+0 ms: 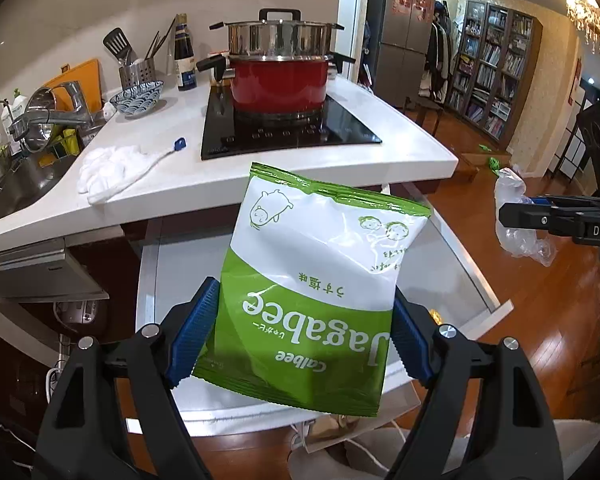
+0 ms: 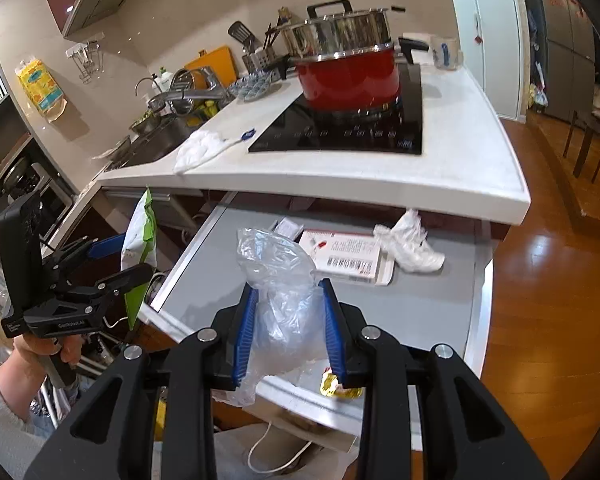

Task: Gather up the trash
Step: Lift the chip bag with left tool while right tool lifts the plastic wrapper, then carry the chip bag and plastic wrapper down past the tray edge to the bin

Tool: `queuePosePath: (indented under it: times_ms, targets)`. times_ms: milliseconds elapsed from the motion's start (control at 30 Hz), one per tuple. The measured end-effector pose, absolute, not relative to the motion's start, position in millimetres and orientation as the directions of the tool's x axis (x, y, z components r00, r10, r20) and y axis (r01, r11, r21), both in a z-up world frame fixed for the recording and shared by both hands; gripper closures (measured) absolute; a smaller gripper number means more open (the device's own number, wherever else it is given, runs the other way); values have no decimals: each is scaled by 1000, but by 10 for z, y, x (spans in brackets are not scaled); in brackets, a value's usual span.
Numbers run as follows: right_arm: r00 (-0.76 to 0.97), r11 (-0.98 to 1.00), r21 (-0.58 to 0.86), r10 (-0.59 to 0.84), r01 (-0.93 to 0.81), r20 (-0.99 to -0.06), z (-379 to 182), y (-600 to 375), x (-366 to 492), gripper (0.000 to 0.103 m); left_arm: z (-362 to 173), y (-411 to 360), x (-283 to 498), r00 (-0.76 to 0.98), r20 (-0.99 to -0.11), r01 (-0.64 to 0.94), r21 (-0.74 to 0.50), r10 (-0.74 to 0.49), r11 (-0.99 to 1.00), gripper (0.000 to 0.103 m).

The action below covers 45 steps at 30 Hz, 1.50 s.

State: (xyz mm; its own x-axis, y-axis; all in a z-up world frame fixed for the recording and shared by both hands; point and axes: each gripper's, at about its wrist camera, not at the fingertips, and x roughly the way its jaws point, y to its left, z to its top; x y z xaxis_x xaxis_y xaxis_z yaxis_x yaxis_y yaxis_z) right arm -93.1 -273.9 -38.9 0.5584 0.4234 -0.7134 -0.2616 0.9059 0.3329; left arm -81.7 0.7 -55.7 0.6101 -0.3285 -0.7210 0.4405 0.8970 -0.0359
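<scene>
My left gripper [image 1: 300,336] is shut on a green and white Jagabee snack bag [image 1: 316,272], held upside down above a pulled-out grey drawer shelf [image 1: 460,264]. The bag also shows edge-on in the right wrist view [image 2: 142,240], with the left gripper [image 2: 100,264] at the left. My right gripper [image 2: 288,328] is shut on a crumpled clear plastic bag [image 2: 276,272] above the same shelf [image 2: 420,312]. That plastic bag shows at the right in the left wrist view [image 1: 512,208]. A crumpled white wrapper [image 2: 408,240] lies on the shelf.
A white counter [image 1: 400,152] carries a black cooktop [image 1: 340,128] with a red pot [image 1: 280,80], a white cloth [image 1: 112,168] and a sink [image 1: 12,184] at left. A printed box [image 2: 348,256] and a yellow wrapper [image 2: 332,384] lie on the shelf. Wood floor [image 2: 548,320] lies to the right.
</scene>
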Motion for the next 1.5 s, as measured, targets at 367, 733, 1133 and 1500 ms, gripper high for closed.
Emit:
queuePosePath:
  times_ms: [367, 733, 1133, 1500]
  targets:
    - [388, 875, 392, 479, -284, -788, -856, -2533, -1273, 72, -903, -54, -1213, 469, -814, 573, -13, -341, 819, 23]
    - [214, 868, 433, 484, -244, -849, -1580, -2350, -1606, 72, -1665, -220, -1646, 208, -922, 674, -108, -328, 731, 23]
    - [123, 900, 392, 418, -192, -900, -2304, -2247, -1631, 72, -2606, -419, -1608, -50, -955, 622, -260, -293, 739, 23]
    - [102, 932, 319, 339, -172, -935, -2604, -2194, -1426, 72, -2901, -596, -1357, -75, -969, 611, -232, -236, 757, 23]
